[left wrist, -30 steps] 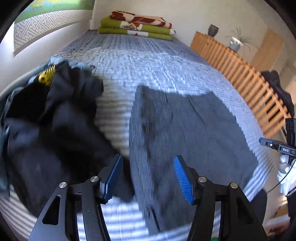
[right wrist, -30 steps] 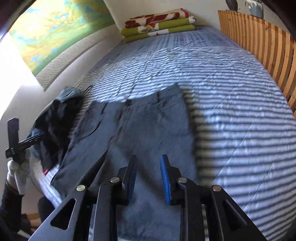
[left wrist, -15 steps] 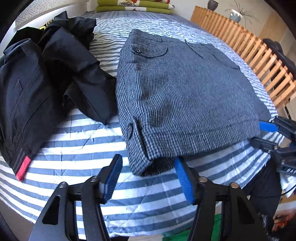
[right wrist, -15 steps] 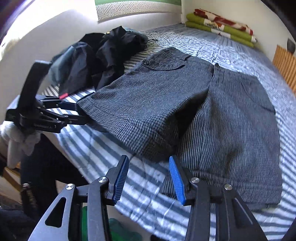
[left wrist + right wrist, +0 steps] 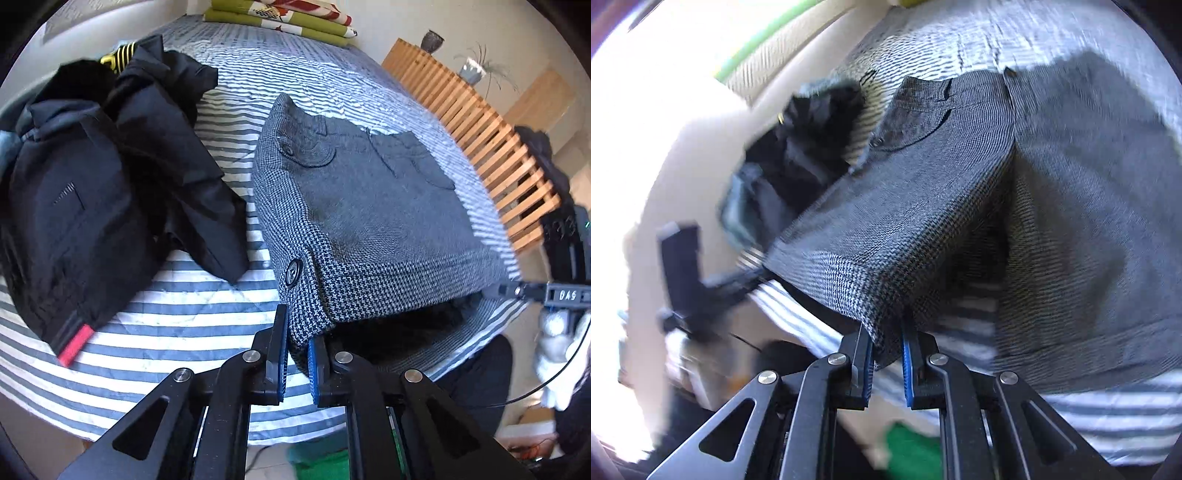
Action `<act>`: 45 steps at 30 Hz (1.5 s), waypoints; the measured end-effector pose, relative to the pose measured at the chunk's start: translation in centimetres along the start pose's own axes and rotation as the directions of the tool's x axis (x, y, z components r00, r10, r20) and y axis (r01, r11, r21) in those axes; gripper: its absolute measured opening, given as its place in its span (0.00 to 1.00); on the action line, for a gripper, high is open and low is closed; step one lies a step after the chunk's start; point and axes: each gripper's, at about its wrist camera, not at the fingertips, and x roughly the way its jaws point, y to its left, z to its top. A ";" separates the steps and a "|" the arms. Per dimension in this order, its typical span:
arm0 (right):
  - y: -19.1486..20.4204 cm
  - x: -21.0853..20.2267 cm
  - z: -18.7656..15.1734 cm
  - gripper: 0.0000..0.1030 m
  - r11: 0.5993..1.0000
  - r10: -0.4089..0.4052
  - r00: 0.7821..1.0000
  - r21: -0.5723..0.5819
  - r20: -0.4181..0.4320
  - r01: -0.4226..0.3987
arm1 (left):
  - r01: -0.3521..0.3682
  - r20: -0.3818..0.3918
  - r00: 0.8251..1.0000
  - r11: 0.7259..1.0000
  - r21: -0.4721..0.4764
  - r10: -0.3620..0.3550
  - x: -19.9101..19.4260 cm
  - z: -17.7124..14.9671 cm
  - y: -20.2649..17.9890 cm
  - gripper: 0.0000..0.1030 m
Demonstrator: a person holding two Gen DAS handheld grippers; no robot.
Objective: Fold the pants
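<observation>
- Pants, grey check, lay on striped bed, near its foot edge.
- Left gripper pinched the hem corner by the button.
- Right gripper clamped the same leg's other hem corner, lifted off bed.
- Black clothes heaped beside pants.

A bed with a blue-and-white striped cover fills the room; folded green and red blankets sit at its far end — pale wall behind; a slatted wooden rail runs along the right, carrying a dark vase and a potted plant; bright light washes in.
</observation>
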 end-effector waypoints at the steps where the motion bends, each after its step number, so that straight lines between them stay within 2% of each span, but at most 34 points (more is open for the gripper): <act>1: 0.3 0.2 -0.3 0.11 0.997 -0.070 0.998 -0.040 0.012 0.070 | -0.064 -0.024 0.998 0.997 0.052 0.065 0.9 -0.7 -0.4 0.09; 3: 0.7 2.3 -1.6 0.11 0.964 -0.229 0.973 -0.144 -0.023 0.223 | -0.109 -0.115 0.986 0.989 0.105 0.121 3.3 -2.1 -0.3 0.10; 5: 0.6 4.6 -3.2 0.13 0.931 -0.317 0.943 -0.223 -0.104 0.288 | -0.110 -0.191 0.973 0.987 0.113 0.130 5.1 -3.4 0.0 0.12; 6: 0.6 5.0 -4.0 0.13 0.912 -0.356 0.927 -0.258 -0.115 0.318 | -0.092 -0.202 0.973 0.989 0.115 0.114 5.1 -3.9 0.1 0.12; 7: 0.8 4.7 -4.6 0.13 0.903 -0.367 0.924 -0.282 -0.110 0.325 | -0.086 -0.192 0.976 0.990 0.114 0.107 4.6 -4.1 0.1 0.13; 9: 1.3 3.1 -5.0 0.14 0.913 -0.323 0.943 -0.288 -0.081 0.288 | -0.069 -0.138 0.987 0.992 0.104 0.083 2.5 -3.9 0.1 0.17; 11: 2.3 0.9 -4.8 0.21 0.923 -0.258 0.966 -0.301 -0.024 0.239 | -0.035 -0.067 0.997 0.996 0.088 0.041 -0.1 -3.0 -0.3 0.18; 13: 3.2 -0.8 -4.2 0.28 0.925 -0.205 0.978 -0.318 0.039 0.207 | -0.018 0.003 1.000 0.996 0.091 0.018 -1.8 -1.9 -1.0 0.19; 15: 3.6 -1.1 -3.3 0.30 0.942 -0.143 0.987 -0.296 0.080 0.160 | -0.011 0.036 0.999 0.995 0.095 0.007 -2.0 -0.5 -1.8 0.22; 17: 3.3 0.6 -2.1 0.30 0.953 -0.153 0.985 -0.251 0.083 0.169 | -0.008 0.029 1.000 0.997 0.081 0.006 -0.5 0.8 -2.7 0.22; 19: 2.5 3.2 -1.6 0.30 0.947 -0.203 0.977 -0.243 0.060 0.211 | 0.013 -0.020 1.000 0.998 0.069 -0.012 2.0 1.5 -3.3 0.22; 21: 2.0 5.9 -1.8 0.30 0.925 -0.283 0.959 -0.257 0.030 0.281 | -0.066 -0.063 0.995 0.993 0.099 0.073 4.4 1.3 -3.6 0.22; 22: 1.6 6.8 -2.1 0.31 0.922 -0.299 0.954 -0.255 0.014 0.293 | -0.113 -0.079 0.989 0.986 0.119 0.123 5.4 1.4 -3.6 0.22; 23: 1.2 7.5 -2.5 0.32 0.924 -0.300 0.954 -0.249 -0.001 0.290 | -0.156 -0.097 0.981 0.979 0.133 0.170 6.4 1.3 -3.3 0.18; 24: 0.9 7.9 -2.6 0.32 0.930 -0.288 0.957 -0.245 -0.021 0.275 | -0.161 -0.110 0.978 0.979 0.126 0.175 6.8 1.1 -2.8 0.14; 25: 0.6 7.8 -2.8 0.32 0.936 -0.268 0.963 -0.245 -0.035 0.251 | -0.154 -0.091 0.982 0.981 0.120 0.165 6.5 1.1 -2.7 0.13; 29: 0.2 3.2 -2.7 0.32 0.965 -0.130 0.991 -0.229 -0.006 0.126 | -0.169 -0.066 0.982 0.978 0.121 0.178 4.6 1.4 -2.8 0.13; 31: -0.8 -0.4 -2.3 0.32 0.965 -0.137 0.988 -0.215 0.067 0.148 | -0.173 -0.055 0.982 0.979 0.106 0.179 3.6 1.7 -3.0 0.13; 34: -4.1 -6.5 -2.7 0.33 0.954 -0.227 0.952 -0.148 0.207 0.260 | -0.153 -0.009 0.988 0.984 0.091 0.154 1.5 2.3 -4.3 0.21; 36: -7.5 -10.1 -2.9 0.35 0.940 -0.312 0.906 -0.050 0.285 0.339 | -0.119 0.024 0.993 0.988 0.102 0.118 0.3 3.0 -6.2 0.24; 38: -11.2 -12.5 -3.2 0.35 0.907 -0.412 0.859 0.049 0.304 0.418 | -0.077 0.046 0.996 0.986 0.146 0.071 -0.3 3.5 -8.8 0.24; 40: -14.4 -13.8 -3.4 0.35 0.883 -0.467 0.836 0.111 0.287 0.456 | -0.018 0.047 0.999 0.978 0.208 0.009 -0.8 3.5 -11.8 0.29; 41: -16.1 -14.2 -3.7 0.35 0.874 -0.485 0.831 0.145 0.272 0.463 | 0.020 0.038 0.999 0.969 0.247 -0.031 -0.4 3.4 -14.0 0.37; 42: -17.7 -14.8 -4.0 0.35 0.875 -0.484 0.835 0.176 0.260 0.452 | 0.066 0.022 0.997 0.957 0.283 -0.075 -0.1 3.4 -16.2 0.43; 43: -18.9 -14.8 -4.3 0.35 0.883 -0.464 0.849 0.207 0.251 0.421 | 0.103 0.001 0.994 0.946 0.307 -0.109 0.6 3.1 -18.1 0.55; 45: -21.3 -15.5 -5.0 0.38 0.906 -0.395 0.886 0.261 0.242 0.333 | 0.173 -0.060 0.985 0.924 0.340 -0.162 2.6 3.5 -22.4 0.59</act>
